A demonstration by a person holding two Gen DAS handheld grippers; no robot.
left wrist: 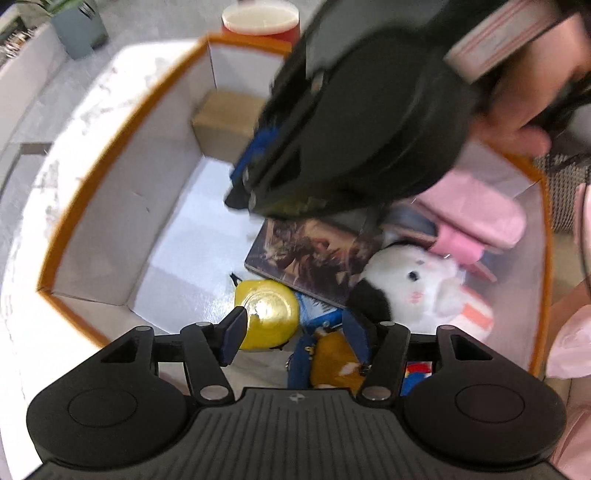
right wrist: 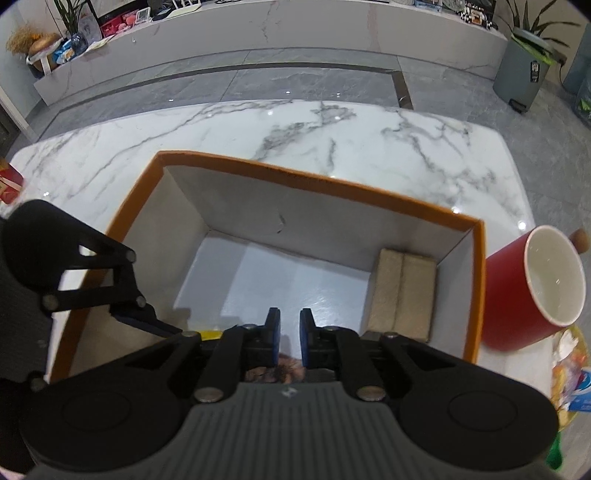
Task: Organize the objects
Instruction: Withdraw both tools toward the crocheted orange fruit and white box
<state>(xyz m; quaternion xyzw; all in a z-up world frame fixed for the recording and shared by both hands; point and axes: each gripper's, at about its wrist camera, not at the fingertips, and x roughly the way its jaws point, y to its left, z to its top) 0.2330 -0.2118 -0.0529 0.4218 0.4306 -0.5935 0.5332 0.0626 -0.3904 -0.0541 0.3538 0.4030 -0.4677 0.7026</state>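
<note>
Left wrist: illustrated, illegible book cover (left wrist: 310, 254)

Setting: a home living room, as I read it from my claw's view.
- Tabletop (right wrist: 229, 125): white marble with grey veins, low, coffee-table style.
- Floor (right wrist: 258, 79): polished grey stone tiles with a dark inlaid border.
- Far wall: long low marble ledge (right wrist: 280, 29) carrying boxes, packets and oddments.
- Far right: potted plant (right wrist: 532, 33) beside a grey pedal bin (right wrist: 519, 74).
- Far left: another plant (right wrist: 72, 16), dried grasses.
</note>
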